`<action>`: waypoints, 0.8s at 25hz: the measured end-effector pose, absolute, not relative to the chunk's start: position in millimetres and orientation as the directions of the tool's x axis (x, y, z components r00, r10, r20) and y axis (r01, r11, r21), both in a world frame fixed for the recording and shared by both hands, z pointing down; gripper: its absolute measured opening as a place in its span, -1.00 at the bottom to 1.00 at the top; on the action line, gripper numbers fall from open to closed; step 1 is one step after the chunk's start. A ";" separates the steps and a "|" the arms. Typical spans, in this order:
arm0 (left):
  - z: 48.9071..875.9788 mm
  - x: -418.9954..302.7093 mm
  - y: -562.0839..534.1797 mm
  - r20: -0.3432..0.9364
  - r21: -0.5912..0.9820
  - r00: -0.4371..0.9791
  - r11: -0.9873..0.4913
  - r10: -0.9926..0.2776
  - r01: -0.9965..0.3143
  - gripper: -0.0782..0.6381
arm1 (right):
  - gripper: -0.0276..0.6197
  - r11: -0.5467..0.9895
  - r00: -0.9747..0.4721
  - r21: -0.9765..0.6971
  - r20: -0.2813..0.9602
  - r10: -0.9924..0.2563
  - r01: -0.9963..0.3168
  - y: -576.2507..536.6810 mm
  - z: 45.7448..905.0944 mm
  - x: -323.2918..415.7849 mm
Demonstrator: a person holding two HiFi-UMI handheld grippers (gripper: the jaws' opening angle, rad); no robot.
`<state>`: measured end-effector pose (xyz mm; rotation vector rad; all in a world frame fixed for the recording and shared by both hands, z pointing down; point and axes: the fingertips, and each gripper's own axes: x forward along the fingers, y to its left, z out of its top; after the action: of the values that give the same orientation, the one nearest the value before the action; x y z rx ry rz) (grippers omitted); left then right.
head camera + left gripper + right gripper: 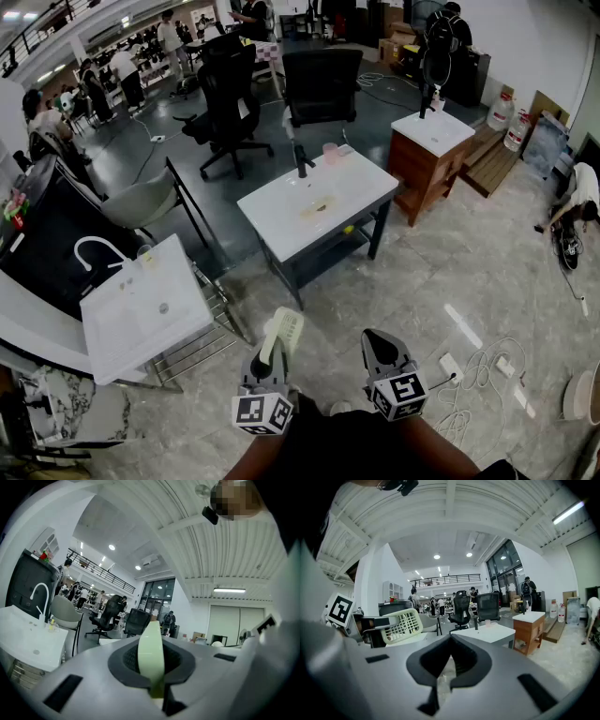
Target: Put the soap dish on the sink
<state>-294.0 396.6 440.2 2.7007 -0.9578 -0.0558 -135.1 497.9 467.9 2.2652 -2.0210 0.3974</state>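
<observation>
- Pale green slotted plastic soap dish [283, 330] is up in the air over the marble floor, near the person and not on any sink.
- Left gripper [269, 361] has its fingers clamped on the dish's thin edge. Held level, probably so it can go down flat.
- Right gripper [379, 345] sits just right of it, fingers together on nothing. Looks idle.
- The dish is a thin rectangle with a grid of slots and a raised rim. It looks light and rigid.
- White rectangular sink on a dark metal frame [361, 183] stands far ahead, well apart from the dish, and is likely the target.
</observation>
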 end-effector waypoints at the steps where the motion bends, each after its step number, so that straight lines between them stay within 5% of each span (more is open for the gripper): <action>1: 441.3 -292.4 398.1 0.055 0.270 0.782 -0.744 -0.621 -0.611 -0.72 | -0.92 -0.133 0.102 -0.117 0.239 -0.966 -0.984 499.2 467.9 -132.9; 20: 466.7 -261.5 378.0 0.114 0.280 0.797 -0.750 -0.593 -0.599 -0.72 | -0.92 -0.151 0.096 -0.186 0.276 -0.956 -0.971 480.8 497.3 -99.5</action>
<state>-261.5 378.0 466.7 2.6840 -0.9142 0.0255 -99.5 480.8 497.3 2.2929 -2.0181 0.5196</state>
